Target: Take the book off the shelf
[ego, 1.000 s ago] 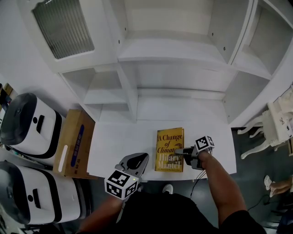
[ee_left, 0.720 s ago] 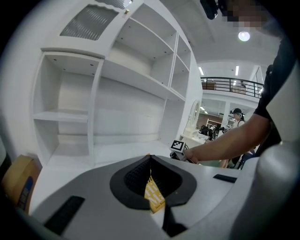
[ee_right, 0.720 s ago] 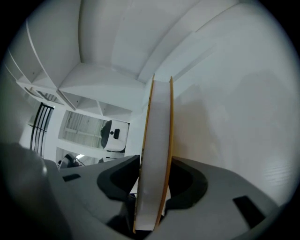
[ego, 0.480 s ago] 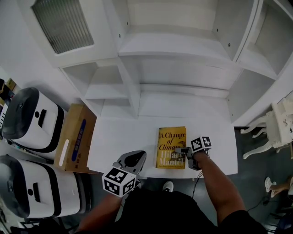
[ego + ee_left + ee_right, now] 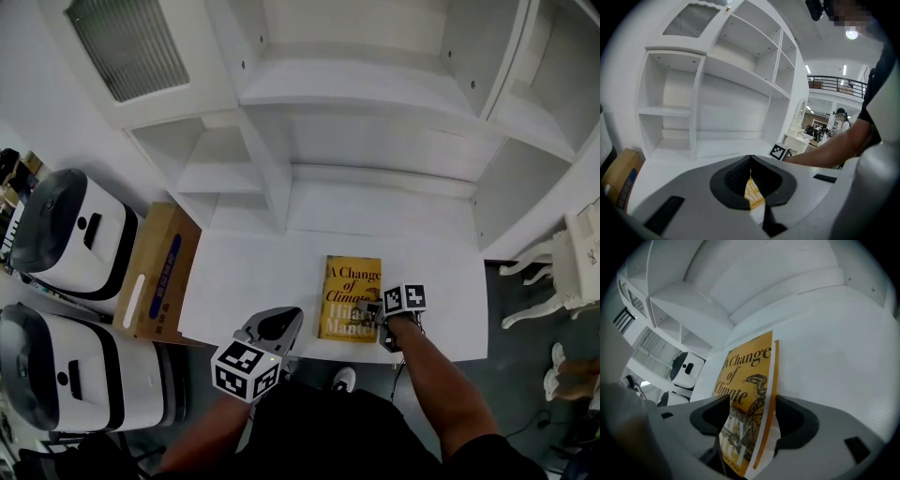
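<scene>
book (image 5: 351, 298) is found flat on the white table (image 5: 244, 281), off the shelf (image 5: 375, 98). white machines (image 5: 66, 234) and a cardboard box (image 5: 155, 274) are noted leftmost. left gripper (image 5: 279, 321) is held closed, apart from the book; right gripper (image 5: 372, 311), jaws just opened wide, straddles the book's near edge.

**Person:** black short-sleeved top (image 5: 375, 441); forearms bare; one white shoe (image 5: 343, 383).

**L gripper** (image 5: 286, 319): grey moulded shell with rounded nose; black ribbed pads (image 5: 736, 176) inside; rear cube (image 5: 246, 371) with b/w square markers.

**R gripper** (image 5: 368, 312): same grey shell, black pads; marker cube (image 5: 405, 300) same pattern; thin dark cable (image 5: 398, 367) below wrist. Jaws have just been opening, with the book (image 5: 750, 380) between them.
</scene>
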{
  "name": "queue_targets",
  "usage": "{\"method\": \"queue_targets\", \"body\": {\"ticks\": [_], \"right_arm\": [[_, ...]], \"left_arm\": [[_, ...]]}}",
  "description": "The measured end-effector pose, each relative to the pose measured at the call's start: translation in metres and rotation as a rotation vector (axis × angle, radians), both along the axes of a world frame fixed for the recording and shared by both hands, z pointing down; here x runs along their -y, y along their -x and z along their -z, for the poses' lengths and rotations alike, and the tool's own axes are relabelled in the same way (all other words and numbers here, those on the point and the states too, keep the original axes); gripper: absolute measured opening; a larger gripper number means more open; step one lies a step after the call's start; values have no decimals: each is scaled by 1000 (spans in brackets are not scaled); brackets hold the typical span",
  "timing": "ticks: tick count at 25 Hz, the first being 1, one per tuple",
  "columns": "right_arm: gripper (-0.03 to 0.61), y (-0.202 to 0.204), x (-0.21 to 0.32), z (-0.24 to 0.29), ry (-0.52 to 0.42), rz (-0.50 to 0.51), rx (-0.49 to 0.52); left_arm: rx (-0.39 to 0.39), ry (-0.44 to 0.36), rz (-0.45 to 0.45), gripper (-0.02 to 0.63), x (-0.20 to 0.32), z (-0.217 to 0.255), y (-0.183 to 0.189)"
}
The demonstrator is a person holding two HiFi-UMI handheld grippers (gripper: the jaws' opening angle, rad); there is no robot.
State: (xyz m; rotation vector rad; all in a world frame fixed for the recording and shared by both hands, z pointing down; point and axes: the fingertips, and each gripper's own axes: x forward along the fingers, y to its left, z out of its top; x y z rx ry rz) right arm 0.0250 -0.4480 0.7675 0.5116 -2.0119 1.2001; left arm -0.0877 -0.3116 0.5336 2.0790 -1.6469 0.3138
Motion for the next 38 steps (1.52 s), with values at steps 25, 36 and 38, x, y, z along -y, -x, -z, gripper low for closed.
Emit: {"method": "queue_targets", "body": {"ticks": [25, 36, 38], "right_arm": [[200, -15, -63, 212, -584, -73, 484], [29, -21, -152, 242, -598, -162, 475], [29, -25, -164, 245, -592, -203, 484]], "left_arm": [[-69, -62, -31, 11, -29, 20, -19], [-40, -104, -176, 11, -78, 36, -23], [-32, -108, -200, 11, -90, 36, -23]]}}
